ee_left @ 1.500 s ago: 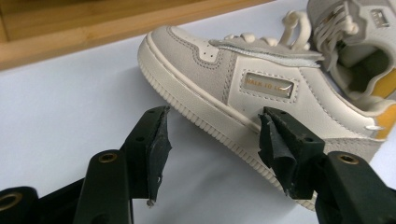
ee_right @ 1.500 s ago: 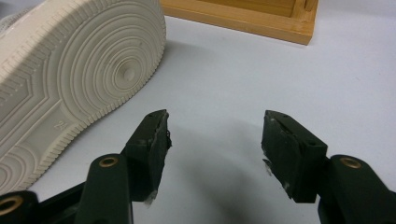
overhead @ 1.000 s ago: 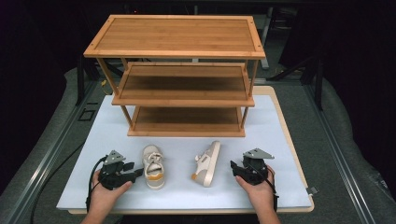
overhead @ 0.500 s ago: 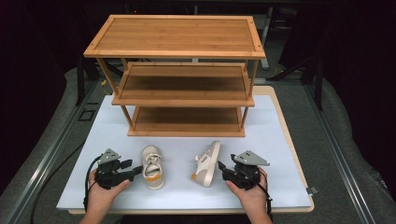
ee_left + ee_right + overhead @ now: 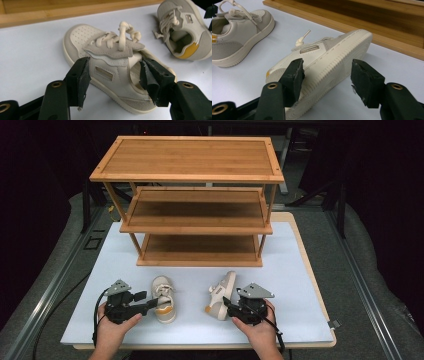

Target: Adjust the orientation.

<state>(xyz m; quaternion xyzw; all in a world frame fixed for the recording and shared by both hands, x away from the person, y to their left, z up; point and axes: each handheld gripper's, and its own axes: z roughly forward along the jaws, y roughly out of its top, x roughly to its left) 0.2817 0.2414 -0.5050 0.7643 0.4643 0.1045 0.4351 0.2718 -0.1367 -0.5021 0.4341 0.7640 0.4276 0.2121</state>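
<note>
Two small beige shoes lie on the white mat (image 5: 300,285). The left shoe (image 5: 162,300) (image 5: 112,50) stands upright with its laces up. My left gripper (image 5: 146,301) (image 5: 113,67) straddles its heel end; its jaws have just been opening and stand open, the pads off the shoe. The right shoe (image 5: 220,295) (image 5: 332,57) lies on its side, sole towards my right gripper (image 5: 229,306) (image 5: 327,67). That gripper is open, its left pad (image 5: 295,72) close to the shoe's heel and its right pad clear of the sole.
A three-tier wooden shoe rack (image 5: 200,165) stands at the back of the mat, all shelves bare, its bottom board (image 5: 367,22) just beyond the shoes. The table's front edge runs right under both hands.
My right gripper has moved left, up to the shoe lying on its side. The left hand has stayed by the upright shoe.
</note>
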